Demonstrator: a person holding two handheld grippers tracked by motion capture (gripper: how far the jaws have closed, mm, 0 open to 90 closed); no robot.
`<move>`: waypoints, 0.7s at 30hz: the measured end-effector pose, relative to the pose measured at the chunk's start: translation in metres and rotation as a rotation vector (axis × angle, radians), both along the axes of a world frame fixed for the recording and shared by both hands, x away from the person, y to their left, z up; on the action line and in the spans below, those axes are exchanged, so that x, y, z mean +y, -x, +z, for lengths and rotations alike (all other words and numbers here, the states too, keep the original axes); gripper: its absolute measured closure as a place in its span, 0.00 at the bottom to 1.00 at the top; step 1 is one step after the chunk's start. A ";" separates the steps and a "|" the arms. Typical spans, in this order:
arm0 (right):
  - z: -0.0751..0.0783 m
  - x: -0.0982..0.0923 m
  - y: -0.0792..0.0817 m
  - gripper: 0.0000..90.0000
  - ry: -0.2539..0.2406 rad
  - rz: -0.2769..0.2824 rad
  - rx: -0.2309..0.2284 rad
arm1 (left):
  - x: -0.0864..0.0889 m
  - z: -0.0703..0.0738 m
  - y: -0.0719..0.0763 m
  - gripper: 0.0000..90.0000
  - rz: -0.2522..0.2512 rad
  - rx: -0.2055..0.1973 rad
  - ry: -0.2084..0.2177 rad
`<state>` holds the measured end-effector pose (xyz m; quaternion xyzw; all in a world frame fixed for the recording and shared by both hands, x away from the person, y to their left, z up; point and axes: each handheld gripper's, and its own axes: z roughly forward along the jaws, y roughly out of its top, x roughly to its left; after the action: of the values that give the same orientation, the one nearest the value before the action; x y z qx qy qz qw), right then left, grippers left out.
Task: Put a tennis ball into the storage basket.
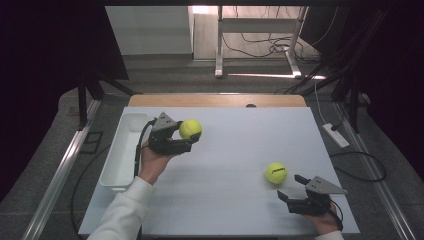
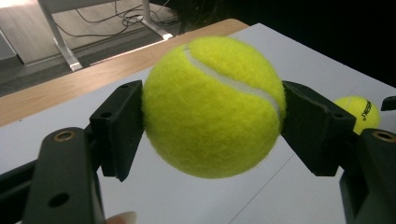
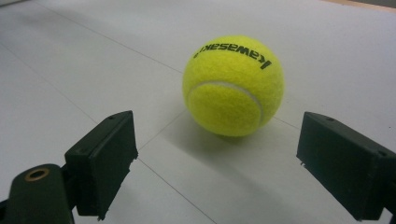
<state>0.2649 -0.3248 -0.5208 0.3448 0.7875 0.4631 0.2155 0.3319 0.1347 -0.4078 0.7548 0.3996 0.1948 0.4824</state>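
Ball: round, fuzzy yellow felt

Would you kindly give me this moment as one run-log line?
left gripper: shut on held ball, lifted off table | right gripper: open, short of second ball | white bin: far left

A white table with a wooden far edge carries a white tray just left of the left gripper, and one tennis ball resting just ahead of the right gripper's open jaws.
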 end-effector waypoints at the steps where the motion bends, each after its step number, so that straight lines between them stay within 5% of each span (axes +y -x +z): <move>1: 0.000 0.000 0.000 0.13 -0.001 0.001 0.000 | 0.001 0.001 0.000 0.29 0.001 -0.001 0.000; 21: 0.000 0.000 0.000 0.13 0.002 -0.001 -0.002 | 0.020 0.007 0.003 0.29 0.052 -0.017 0.012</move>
<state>0.2648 -0.3245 -0.5205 0.3443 0.7876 0.4627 0.2169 0.3289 0.1551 -0.4009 0.7395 0.4159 0.2112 0.4853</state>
